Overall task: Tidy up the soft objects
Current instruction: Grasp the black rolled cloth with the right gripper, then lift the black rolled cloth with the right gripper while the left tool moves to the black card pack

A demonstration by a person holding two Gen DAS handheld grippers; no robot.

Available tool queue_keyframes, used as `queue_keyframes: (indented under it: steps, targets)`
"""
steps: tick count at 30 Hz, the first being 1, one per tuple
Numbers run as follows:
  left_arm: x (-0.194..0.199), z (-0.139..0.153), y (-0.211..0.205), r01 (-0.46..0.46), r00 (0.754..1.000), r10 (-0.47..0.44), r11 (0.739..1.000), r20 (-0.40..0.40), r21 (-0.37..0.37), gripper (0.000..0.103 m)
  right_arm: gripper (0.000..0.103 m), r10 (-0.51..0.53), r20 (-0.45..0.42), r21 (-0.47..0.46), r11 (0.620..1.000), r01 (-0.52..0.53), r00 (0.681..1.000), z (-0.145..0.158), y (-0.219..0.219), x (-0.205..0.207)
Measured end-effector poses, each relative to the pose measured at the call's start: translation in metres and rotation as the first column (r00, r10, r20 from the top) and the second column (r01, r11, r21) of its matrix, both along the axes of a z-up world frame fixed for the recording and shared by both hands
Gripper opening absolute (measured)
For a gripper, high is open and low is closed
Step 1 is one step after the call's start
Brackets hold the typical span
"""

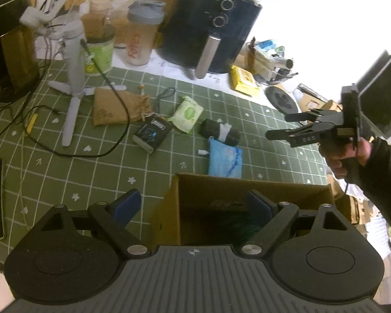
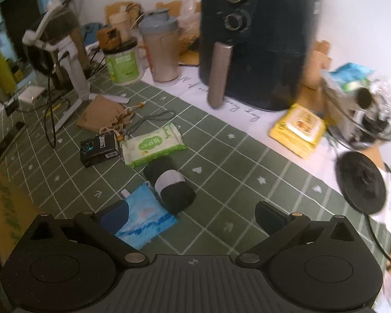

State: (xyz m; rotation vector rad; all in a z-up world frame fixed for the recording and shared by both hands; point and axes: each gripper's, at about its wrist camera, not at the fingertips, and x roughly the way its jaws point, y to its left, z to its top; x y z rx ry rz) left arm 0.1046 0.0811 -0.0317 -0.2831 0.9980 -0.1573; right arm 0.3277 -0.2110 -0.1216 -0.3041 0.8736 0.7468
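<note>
On the green checked tablecloth (image 1: 91, 161) lie a blue soft pouch (image 1: 224, 161), a rolled black-and-white cloth (image 1: 220, 131), a green-and-white wipes pack (image 1: 188, 113) and a brown drawstring bag (image 1: 114, 107). An open cardboard box (image 1: 237, 208) stands at the near edge with something dark green inside. My left gripper (image 1: 193, 206) is open and empty over the box's left wall. My right gripper (image 2: 193, 215) is open and empty, low over the cloth; its left finger overlaps the blue pouch (image 2: 146, 216), beside the roll (image 2: 172, 185). The right gripper also shows in the left wrist view (image 1: 279, 126).
A black air fryer (image 1: 211, 26), shaker bottle (image 1: 142, 31), green tub (image 1: 100, 52), white tripod (image 1: 74, 78) with cables, a small black box (image 1: 152, 133) and a yellow wipes pack (image 2: 299, 130) crowd the back. A black round disc (image 2: 362, 182) lies right.
</note>
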Motion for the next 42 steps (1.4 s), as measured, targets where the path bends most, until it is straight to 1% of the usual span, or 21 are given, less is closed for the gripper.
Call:
queue_keyframes:
  steps: [2, 4, 7, 11, 13, 15, 19, 22, 23, 24, 27, 30, 33, 36, 39, 42]
  targets:
    - [-0.003, -0.001, 0.003, -0.023, 1.000, 0.023, 1.000, -0.010, 0.012, 0.089, 0.092, 0.038, -0.014, -0.016, 0.999, -0.039, 0.999, -0.010, 0.010, 0.009]
    - [-0.006, -0.003, 0.005, -0.044, 0.999, 0.044, 0.999, -0.020, 0.016, 0.089, 0.092, 0.079, -0.008, -0.040, 0.996, -0.080, 0.997, -0.018, 0.021, 0.016]
    - [-0.011, -0.005, 0.010, -0.075, 0.997, 0.075, 0.997, -0.033, 0.013, 0.089, 0.088, 0.129, -0.009, -0.069, 0.989, -0.130, 0.992, -0.030, 0.038, 0.024]
    - [-0.017, -0.007, 0.015, -0.112, 0.992, 0.112, 0.994, -0.052, 0.013, 0.089, 0.077, 0.188, -0.013, -0.123, 0.974, -0.188, 0.982, -0.048, 0.059, 0.035]
    - [-0.020, -0.008, 0.018, -0.130, 0.990, 0.131, 0.991, -0.058, 0.010, 0.089, 0.075, 0.215, -0.021, -0.146, 0.965, -0.216, 0.976, -0.056, 0.068, 0.038]
    - [-0.022, -0.009, 0.020, -0.146, 0.987, 0.147, 0.989, -0.064, 0.009, 0.089, 0.068, 0.242, -0.028, -0.164, 0.956, -0.243, 0.970, -0.063, 0.076, 0.039]
    - [-0.026, -0.010, 0.024, -0.172, 0.982, 0.172, 0.985, -0.072, 0.006, 0.089, 0.065, 0.276, -0.034, -0.198, 0.940, -0.277, 0.961, -0.074, 0.089, 0.042]
    - [-0.028, -0.011, 0.027, -0.182, 0.980, 0.182, 0.983, -0.077, 0.005, 0.089, 0.056, 0.274, -0.058, -0.209, 0.937, -0.280, 0.960, -0.083, 0.094, 0.047]
    - [-0.028, -0.011, 0.027, -0.184, 0.980, 0.183, 0.983, -0.077, 0.004, 0.089, 0.051, 0.279, -0.063, -0.220, 0.933, -0.286, 0.958, -0.086, 0.096, 0.047]
    - [-0.028, -0.012, 0.027, -0.184, 0.980, 0.184, 0.983, -0.077, 0.004, 0.089, 0.049, 0.283, -0.062, -0.227, 0.930, -0.290, 0.957, -0.088, 0.097, 0.046]
    - [-0.029, -0.012, 0.029, -0.181, 0.981, 0.181, 0.983, -0.071, 0.000, 0.089, 0.047, 0.267, -0.073, -0.227, 0.934, -0.276, 0.961, -0.087, 0.099, 0.047]
    - [-0.026, -0.010, 0.030, -0.166, 0.984, 0.166, 0.986, -0.061, -0.006, 0.089, 0.046, 0.256, -0.060, -0.239, 0.935, -0.263, 0.965, -0.082, 0.096, 0.045]
    - [-0.022, -0.006, 0.030, -0.142, 0.989, 0.142, 0.990, -0.040, -0.003, 0.089, 0.046, 0.237, -0.061, -0.216, 0.945, -0.244, 0.970, -0.069, 0.088, 0.044]
    - [-0.016, -0.003, 0.030, -0.109, 0.994, 0.109, 0.994, -0.017, 0.005, 0.089, 0.046, 0.209, -0.052, -0.216, 0.953, -0.215, 0.977, -0.055, 0.077, 0.039]
    - [-0.009, 0.003, 0.030, -0.067, 0.998, 0.067, 0.998, 0.018, 0.017, 0.088, 0.046, 0.162, -0.039, -0.214, 0.963, -0.167, 0.986, -0.040, 0.064, 0.034]
    - [-0.003, 0.009, 0.028, -0.031, 0.998, 0.029, 0.999, 0.051, 0.043, 0.088, 0.046, 0.109, -0.030, -0.193, 0.975, -0.113, 0.994, -0.025, 0.048, 0.027]
